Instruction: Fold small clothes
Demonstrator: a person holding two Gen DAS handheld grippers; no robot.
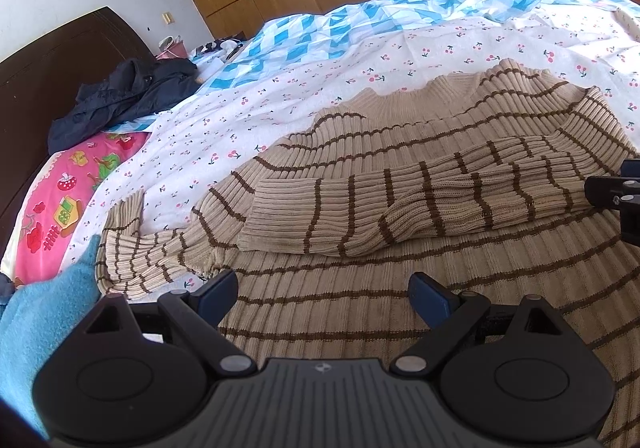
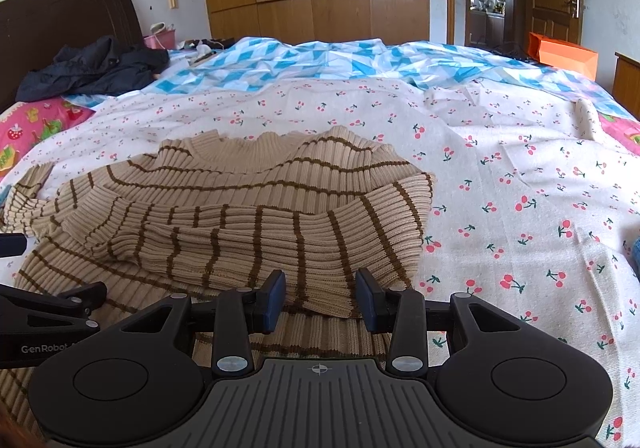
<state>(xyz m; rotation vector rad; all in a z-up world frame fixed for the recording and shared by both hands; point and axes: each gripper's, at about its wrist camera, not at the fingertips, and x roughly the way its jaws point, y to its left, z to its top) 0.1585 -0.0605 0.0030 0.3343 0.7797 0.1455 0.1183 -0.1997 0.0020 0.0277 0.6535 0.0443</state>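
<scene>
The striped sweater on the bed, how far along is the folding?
Done: one sleeve lies folded across the striped sweater. In hand: nothing. The left gripper is open above the body; the right gripper straddles the folded edge without visibly pinching. Left: the other sleeve still spreads on the cherry-print sheet, the body unfolded.

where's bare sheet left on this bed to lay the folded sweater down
Most room: the cherry-print sheet to the right of the striped sweater, up to the blue checked quilt. A narrower strip lies between the sweater's collar and that quilt. The left side is crowded: dark jacket, pink pillow, and the unfolded sleeve.
</scene>
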